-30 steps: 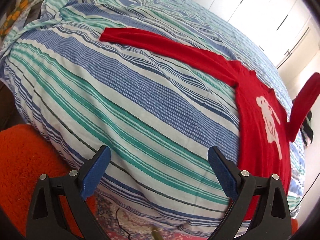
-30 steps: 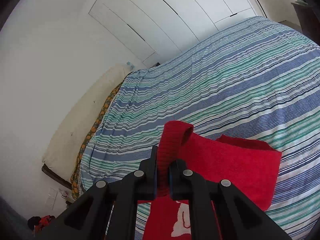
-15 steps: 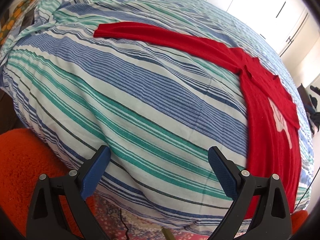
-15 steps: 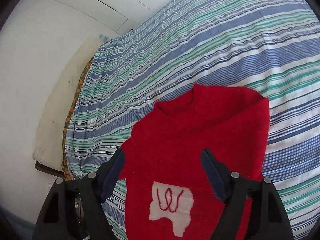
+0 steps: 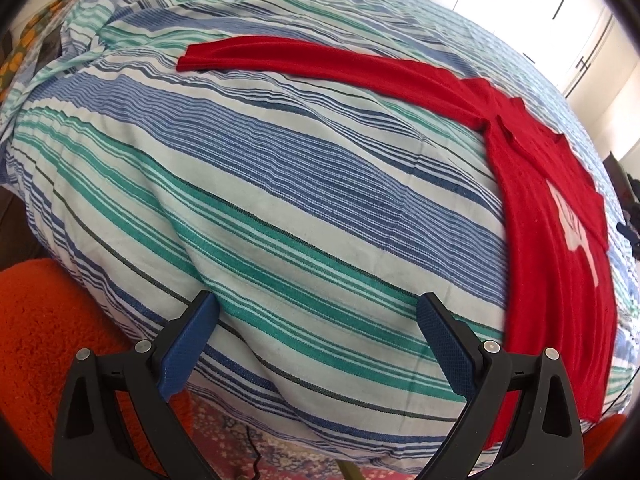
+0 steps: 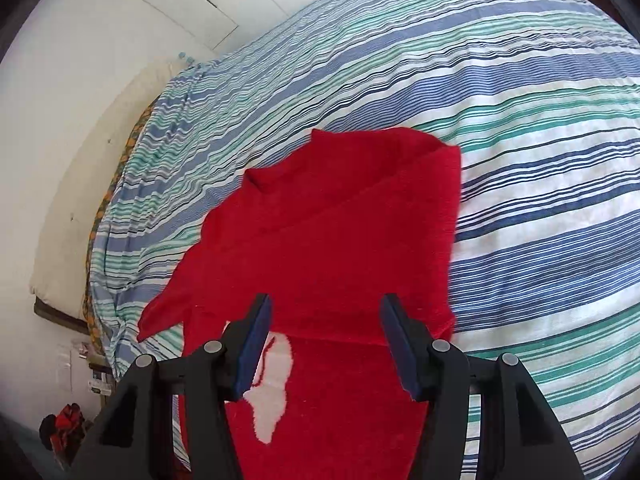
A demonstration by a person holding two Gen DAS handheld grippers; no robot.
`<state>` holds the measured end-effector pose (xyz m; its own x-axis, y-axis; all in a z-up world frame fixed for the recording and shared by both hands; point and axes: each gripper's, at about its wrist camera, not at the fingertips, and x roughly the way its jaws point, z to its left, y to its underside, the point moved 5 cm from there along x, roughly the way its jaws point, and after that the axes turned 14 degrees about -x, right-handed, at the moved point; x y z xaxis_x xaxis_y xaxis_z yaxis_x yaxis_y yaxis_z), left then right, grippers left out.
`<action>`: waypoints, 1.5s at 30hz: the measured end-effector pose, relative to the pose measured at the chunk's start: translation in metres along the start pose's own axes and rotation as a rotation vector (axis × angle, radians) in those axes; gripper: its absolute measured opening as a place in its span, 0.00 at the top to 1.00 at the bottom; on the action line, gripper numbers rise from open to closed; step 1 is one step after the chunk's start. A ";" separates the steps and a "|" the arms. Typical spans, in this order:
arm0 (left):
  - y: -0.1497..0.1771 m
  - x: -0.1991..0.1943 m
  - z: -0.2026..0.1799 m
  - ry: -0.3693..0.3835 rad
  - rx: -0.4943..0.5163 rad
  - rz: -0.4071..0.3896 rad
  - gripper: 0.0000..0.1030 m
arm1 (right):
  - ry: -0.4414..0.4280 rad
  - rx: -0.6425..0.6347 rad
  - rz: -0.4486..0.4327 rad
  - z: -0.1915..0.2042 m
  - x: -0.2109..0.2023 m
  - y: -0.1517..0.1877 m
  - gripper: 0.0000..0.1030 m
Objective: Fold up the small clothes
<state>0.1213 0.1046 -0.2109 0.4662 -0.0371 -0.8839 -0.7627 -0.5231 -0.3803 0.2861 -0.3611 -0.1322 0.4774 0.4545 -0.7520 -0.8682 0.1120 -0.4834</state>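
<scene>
A red sweater (image 5: 540, 208) with a white motif (image 6: 272, 392) lies flat on the striped bedspread (image 5: 280, 200). One sleeve (image 5: 320, 60) stretches out to the left across the bed. The other sleeve (image 6: 360, 208) lies folded over the chest. My left gripper (image 5: 316, 300) hangs open over the bed's near edge, left of the sweater, with nothing between its fingers. My right gripper (image 6: 326, 300) hovers just above the folded part of the sweater. Its jaws are closing, the pads stand apart, and only the sweater's surface below shows between them.
An orange rug (image 5: 48, 320) and a patterned mat (image 5: 280, 456) lie on the floor at the bed's near side. White wardrobe doors (image 5: 520, 0) stand behind the bed. A cream pillow (image 6: 80, 200) and a white wall (image 6: 60, 80) border the bed's left side.
My right gripper let go of the sleeve, which now lies folded across the chest, and came down closer to the sweater. The left gripper has hardly moved.
</scene>
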 end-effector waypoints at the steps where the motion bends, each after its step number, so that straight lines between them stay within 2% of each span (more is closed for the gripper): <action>1: 0.001 0.000 0.000 -0.003 0.002 -0.003 0.04 | -0.011 0.005 0.017 0.002 0.010 0.003 0.44; 2: 0.001 -0.001 -0.001 -0.005 0.007 -0.006 0.04 | 0.009 0.019 0.040 -0.002 0.020 0.009 0.44; 4: 0.003 -0.002 0.000 -0.007 0.016 -0.008 0.04 | 0.140 0.063 0.128 -0.022 0.041 0.031 0.43; 5: 0.004 -0.002 0.000 -0.007 0.021 -0.007 0.04 | 0.182 0.089 0.145 -0.031 0.045 0.041 0.51; 7: 0.006 -0.003 0.002 -0.002 0.029 -0.004 0.04 | 0.188 0.132 0.072 -0.035 0.034 0.046 0.54; 9: 0.006 -0.003 0.002 0.001 0.038 0.000 0.03 | 0.236 0.128 0.013 -0.029 0.013 0.049 0.46; 13: 0.005 -0.002 0.000 0.012 0.030 0.012 0.03 | 0.343 -0.059 -0.078 -0.003 -0.037 0.062 0.38; 16: 0.005 -0.004 -0.002 0.034 0.017 0.017 0.03 | 0.497 -0.190 -0.099 0.002 -0.070 0.086 0.27; 18: 0.006 -0.005 -0.003 0.038 0.019 0.014 0.03 | 0.578 -0.198 -0.095 -0.010 -0.091 0.109 0.18; 21: 0.009 -0.002 -0.006 0.018 0.035 0.013 0.03 | 0.642 -0.152 -0.052 -0.038 -0.108 0.149 0.13; 23: 0.012 0.002 -0.008 -0.010 0.056 0.018 0.02 | 0.661 -0.100 -0.018 -0.057 -0.111 0.175 0.13; 25: 0.018 0.005 -0.010 -0.045 0.086 0.020 0.02 | 0.639 0.016 0.006 -0.077 -0.107 0.200 0.12; 27: 0.022 0.006 -0.013 -0.068 0.104 0.010 0.01 | 0.605 0.083 -0.033 -0.084 -0.108 0.209 0.08; 30: 0.024 0.006 -0.013 -0.077 0.105 0.009 0.01 | 0.608 0.063 -0.071 -0.082 -0.106 0.214 0.01; 33: 0.023 0.005 -0.013 -0.081 0.096 0.008 0.01 | 0.665 -0.003 -0.037 -0.078 -0.101 0.217 0.00; 35: 0.021 0.000 -0.013 -0.075 0.087 0.000 0.02 | 0.655 0.006 -0.043 -0.078 -0.101 0.217 0.00; 37: 0.016 -0.013 -0.012 -0.036 0.061 -0.014 0.02 | 0.637 0.019 -0.048 -0.081 -0.102 0.217 0.00; 40: -0.003 -0.034 -0.009 0.081 -0.009 -0.036 0.02 | 0.644 0.012 -0.048 -0.080 -0.099 0.218 0.00; 45: -0.077 -0.033 0.003 0.227 -0.178 -0.045 0.02 | 0.648 -0.001 -0.053 -0.080 -0.097 0.218 0.00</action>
<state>0.1632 0.1487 -0.1534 0.6017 -0.1898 -0.7758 -0.6577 -0.6689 -0.3464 0.0616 -0.4515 -0.2000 0.5048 -0.1767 -0.8450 -0.8414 0.1182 -0.5274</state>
